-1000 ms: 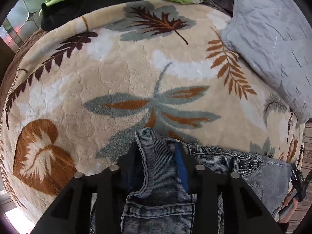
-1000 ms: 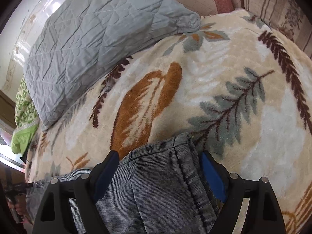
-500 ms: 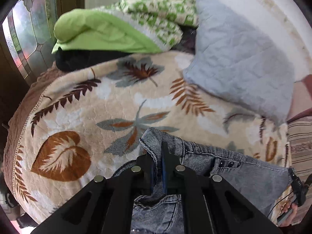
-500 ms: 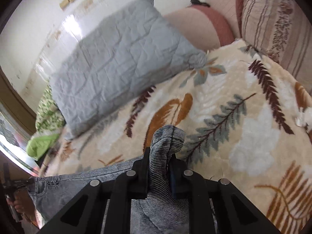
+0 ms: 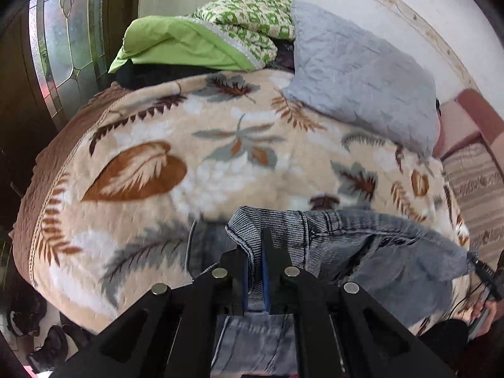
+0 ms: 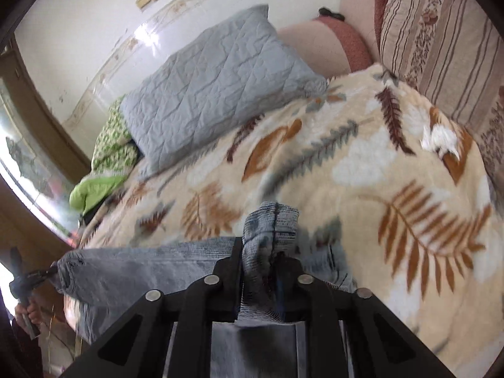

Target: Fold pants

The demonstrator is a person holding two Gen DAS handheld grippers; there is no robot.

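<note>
Gripping both ends: left gripper (image 5: 255, 253) fingers clamp the pants (image 5: 362, 236) at one edge, right gripper (image 6: 259, 263) fingers clamp the other. Denim is lifted over the bed (image 6: 362, 163), unfolded. Folding looks barely started; every fold remains.

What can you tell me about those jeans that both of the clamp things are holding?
The jeans are faded grey-blue denim with darker seams and stitched hems. The left gripper and the right gripper each pinch a bunched fold of the cloth. The fabric stretches between the two and sags onto the leaf-patterned blanket. Motion blurs the details.
</note>
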